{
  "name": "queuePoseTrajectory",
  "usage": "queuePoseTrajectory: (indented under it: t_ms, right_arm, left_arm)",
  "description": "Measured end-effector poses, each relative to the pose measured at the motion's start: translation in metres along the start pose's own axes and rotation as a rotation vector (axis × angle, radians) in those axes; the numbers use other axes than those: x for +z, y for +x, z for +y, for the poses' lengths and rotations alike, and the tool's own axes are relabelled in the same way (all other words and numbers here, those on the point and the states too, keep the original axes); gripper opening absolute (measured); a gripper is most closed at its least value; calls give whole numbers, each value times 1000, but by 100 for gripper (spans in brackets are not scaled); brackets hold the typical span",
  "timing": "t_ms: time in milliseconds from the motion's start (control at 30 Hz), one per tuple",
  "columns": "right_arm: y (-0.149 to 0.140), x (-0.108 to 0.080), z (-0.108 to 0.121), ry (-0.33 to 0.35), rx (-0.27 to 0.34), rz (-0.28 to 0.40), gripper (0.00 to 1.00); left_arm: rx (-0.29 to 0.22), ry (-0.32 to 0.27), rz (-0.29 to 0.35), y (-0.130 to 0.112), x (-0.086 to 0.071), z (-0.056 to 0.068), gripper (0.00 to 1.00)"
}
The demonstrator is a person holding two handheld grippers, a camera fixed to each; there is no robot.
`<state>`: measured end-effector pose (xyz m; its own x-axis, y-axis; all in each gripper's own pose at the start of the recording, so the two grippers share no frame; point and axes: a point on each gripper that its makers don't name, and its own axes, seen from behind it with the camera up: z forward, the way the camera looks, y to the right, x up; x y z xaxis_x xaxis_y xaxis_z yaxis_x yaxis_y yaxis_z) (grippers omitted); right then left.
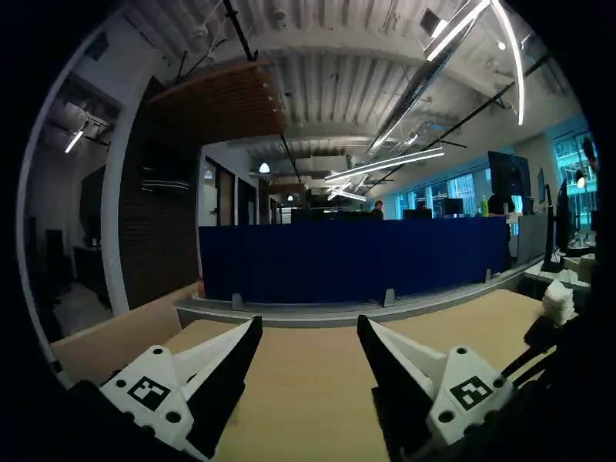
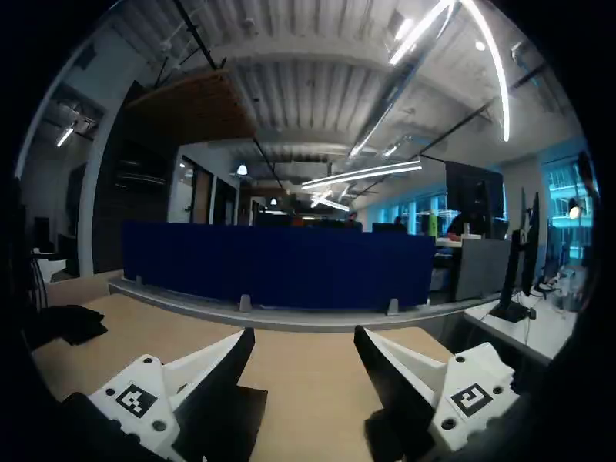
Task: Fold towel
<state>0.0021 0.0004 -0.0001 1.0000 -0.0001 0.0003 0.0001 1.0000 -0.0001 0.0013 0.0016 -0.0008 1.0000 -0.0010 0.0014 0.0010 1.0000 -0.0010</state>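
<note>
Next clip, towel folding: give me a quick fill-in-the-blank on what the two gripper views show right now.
1. The left gripper and the right gripper both stand ____, holding nothing.
2. Both hover over a light wooden table backed by a ____ partition.
3. In the right gripper view, a dark crumpled cloth lies on the table toward the ____ edge of the picture.
Missing words: open; blue; left.

Dark towel [image 2: 71,322] crumpled, unfolded, at tabletop [image 2: 308,377] left edge.
</note>
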Motion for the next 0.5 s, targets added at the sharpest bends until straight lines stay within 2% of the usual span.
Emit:
queuePoseTrajectory:
  t_ms: [100, 233, 400, 500]
  right_arm:
    - [12, 0, 2, 2, -1, -4, 100]
    - [18, 3, 1, 22, -1, -30, 100]
    - [23, 6, -2, 64, -18, -66, 100]
    - [18, 6, -12, 117, -44, -108, 100]
  left_arm:
    - [-5, -9, -10, 8, -5, 10, 91]
    - [-2, -51, -40, 10, -5, 23, 91]
    - [21, -168, -112, 3, -6, 54, 91]
    - [47, -252, -156, -2, -7, 72, 91]
